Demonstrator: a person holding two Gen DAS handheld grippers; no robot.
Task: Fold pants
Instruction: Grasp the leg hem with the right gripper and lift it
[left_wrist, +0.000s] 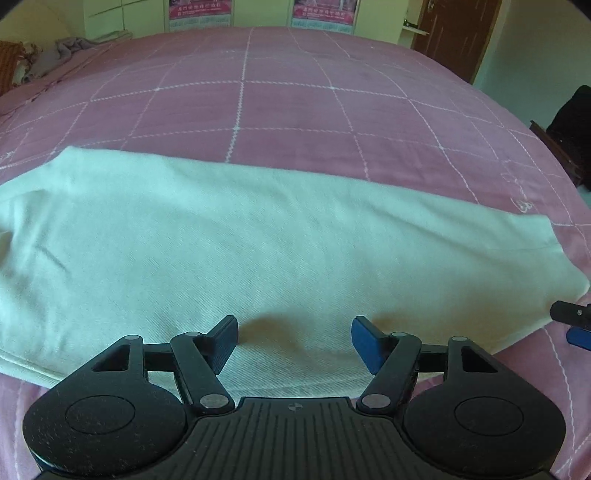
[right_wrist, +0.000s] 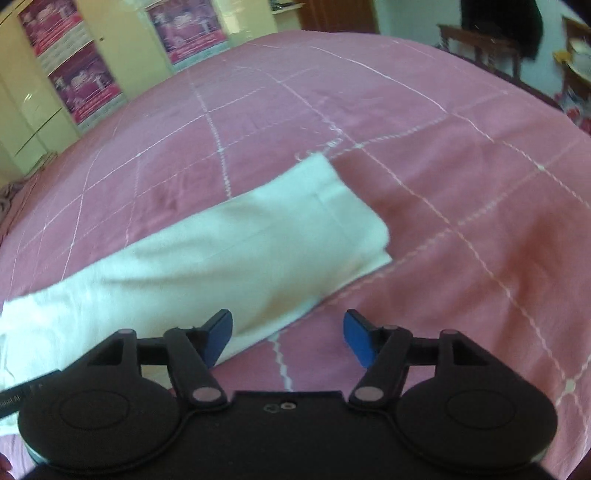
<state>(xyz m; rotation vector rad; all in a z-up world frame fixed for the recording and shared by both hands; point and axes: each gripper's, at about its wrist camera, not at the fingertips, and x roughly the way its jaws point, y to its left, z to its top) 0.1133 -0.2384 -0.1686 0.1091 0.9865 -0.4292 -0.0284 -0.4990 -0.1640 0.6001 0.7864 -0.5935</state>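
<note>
A bedroom in a home — a wide bed (left_wrist: 295, 92) under a pink checked cover fills both views. Behind it stand pale wardrobe doors (right_wrist: 33, 103) hung with pink posters (right_wrist: 83, 86), a brown wooden door (left_wrist: 456, 35), and what seems to be a dark wooden chair (right_wrist: 480, 44) — too blurred to be sure.

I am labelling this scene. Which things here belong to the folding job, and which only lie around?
For the job:
- white pants
- left tool, open
- right tool, open

Only lying around:
- pink checked bedspread
- grey cloth
- posters
- brown door
</note>
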